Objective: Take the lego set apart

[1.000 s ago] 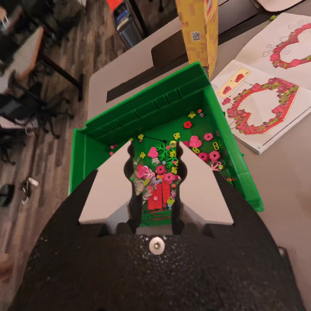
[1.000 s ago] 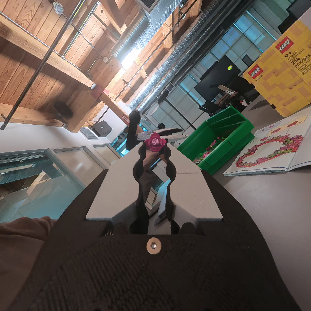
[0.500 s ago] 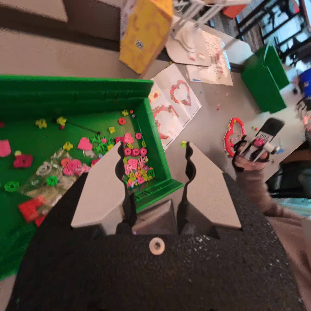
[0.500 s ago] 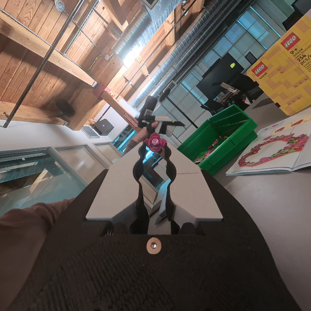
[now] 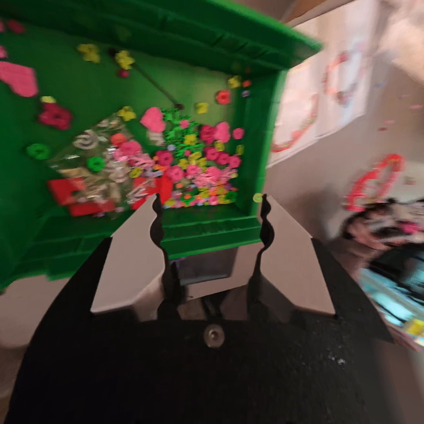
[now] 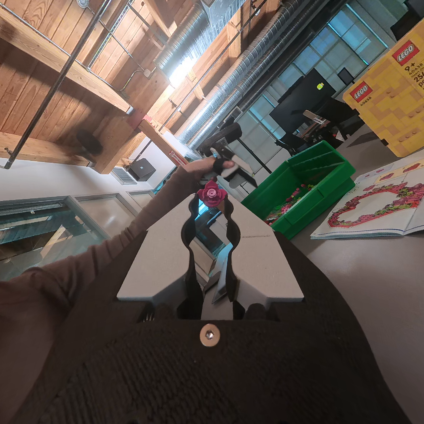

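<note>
My left gripper point(image 5: 210, 198) is open and empty, over the near right corner of the green bin point(image 5: 213, 231), which holds several loose pink, red, yellow and green lego pieces point(image 5: 195, 160). A small yellow-green piece point(image 5: 257, 197) shows by the right fingertip. The red heart-shaped lego set point(image 5: 374, 181) lies on the table to the right, blurred. My right gripper point(image 6: 212, 199) is shut on a dark pink lego flower point(image 6: 211, 196), held up in the air and pointing upward. The left gripper point(image 6: 226, 165) and the hand holding it show beyond it, near the bin point(image 6: 298, 199).
An open instruction booklet point(image 6: 371, 213) lies on the grey table right of the bin, also blurred in the left wrist view point(image 5: 321, 103). A yellow lego box point(image 6: 387, 101) stands behind it. A brown sleeve point(image 6: 91, 259) crosses the right wrist view. Tip to tip, the grippers are about 30 centimetres apart.
My left gripper has swung right across the bin toward its right corner and opened wider. The right gripper keeps the pink flower and has barely moved.
</note>
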